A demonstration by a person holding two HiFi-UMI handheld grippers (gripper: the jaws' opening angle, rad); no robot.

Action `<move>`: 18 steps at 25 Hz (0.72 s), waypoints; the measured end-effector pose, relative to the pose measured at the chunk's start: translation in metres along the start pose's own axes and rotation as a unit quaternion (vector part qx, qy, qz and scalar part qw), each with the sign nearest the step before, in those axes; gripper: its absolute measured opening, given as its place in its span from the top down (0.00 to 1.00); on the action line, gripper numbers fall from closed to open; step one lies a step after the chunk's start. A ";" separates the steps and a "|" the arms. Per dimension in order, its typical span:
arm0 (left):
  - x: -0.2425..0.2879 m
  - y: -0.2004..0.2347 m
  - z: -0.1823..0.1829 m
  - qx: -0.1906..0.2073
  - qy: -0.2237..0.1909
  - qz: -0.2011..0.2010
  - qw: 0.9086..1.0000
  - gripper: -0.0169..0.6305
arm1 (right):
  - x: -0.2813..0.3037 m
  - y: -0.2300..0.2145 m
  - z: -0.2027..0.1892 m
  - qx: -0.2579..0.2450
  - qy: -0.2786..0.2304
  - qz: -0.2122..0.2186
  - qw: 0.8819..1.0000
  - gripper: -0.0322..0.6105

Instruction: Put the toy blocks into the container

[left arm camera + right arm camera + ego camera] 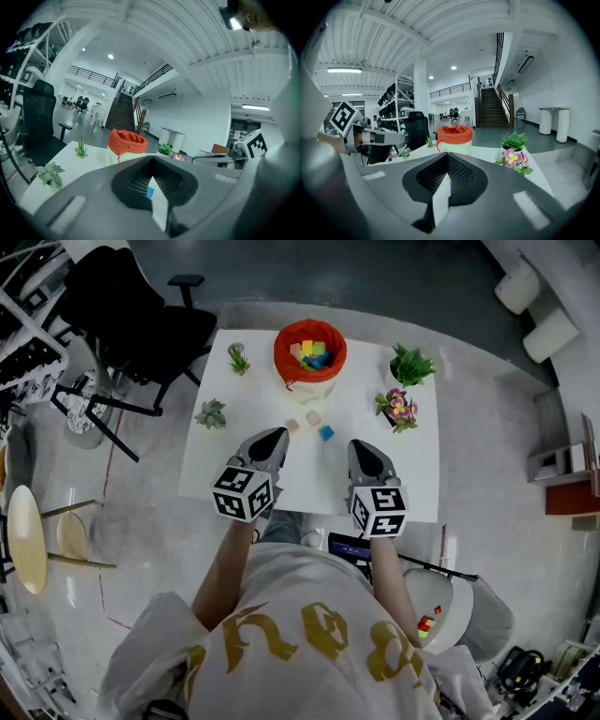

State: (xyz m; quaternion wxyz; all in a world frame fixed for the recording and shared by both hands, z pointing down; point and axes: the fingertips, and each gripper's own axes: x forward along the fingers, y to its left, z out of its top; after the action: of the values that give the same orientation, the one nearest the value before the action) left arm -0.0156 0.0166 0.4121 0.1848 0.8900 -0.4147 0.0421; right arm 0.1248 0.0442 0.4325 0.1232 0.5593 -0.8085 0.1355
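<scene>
An orange-rimmed container (309,352) stands at the far middle of the white table (412,484), with several coloured blocks inside. Three loose blocks lie in front of it: a pinkish one (292,426), a beige one (313,417) and a blue one (325,433). My left gripper (277,435) hovers just near-left of them, shut and empty. My right gripper (362,445) sits near-right of the blue block, also shut and empty. In the left gripper view the container (127,140) shows beyond the jaws, and a sliver of the blue block (149,192) shows between them. The right gripper view shows the container (454,135) straight ahead.
Small potted plants stand at the table's left (211,414) and far left (238,359). A green succulent (411,366) and a flower pot (398,409) stand at the right. A black office chair (141,324) is beyond the left edge, a wooden stool (28,538) on the floor.
</scene>
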 end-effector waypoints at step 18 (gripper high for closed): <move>0.012 0.008 -0.025 -0.001 0.041 0.016 0.999 0.97 | 0.013 -0.003 -0.025 0.014 0.036 0.014 0.999 0.72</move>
State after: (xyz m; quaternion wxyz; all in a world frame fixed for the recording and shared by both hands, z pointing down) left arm -0.0123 0.0122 0.4404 0.2019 0.8808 -0.4207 0.0806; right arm 0.1243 0.0405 0.4609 0.1426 0.5444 -0.8094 0.1682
